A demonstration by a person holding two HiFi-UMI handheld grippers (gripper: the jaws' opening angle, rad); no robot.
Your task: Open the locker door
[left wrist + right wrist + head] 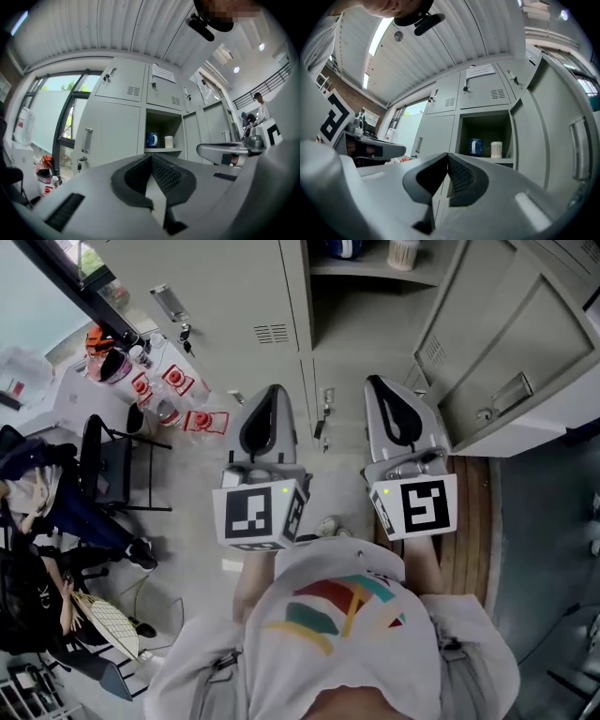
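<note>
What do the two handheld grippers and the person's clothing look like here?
The left gripper and right gripper are pale grey tapering shells with black ribbed pads. Each carries a white cube printed with black square markers and a small green light. The person wears a white T-shirt with red, teal and yellow stripes.

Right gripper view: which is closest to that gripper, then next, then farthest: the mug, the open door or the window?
1. Door, swung open at the right.
2. Mug, on the shelf ahead.
3. Window, far left.
</note>
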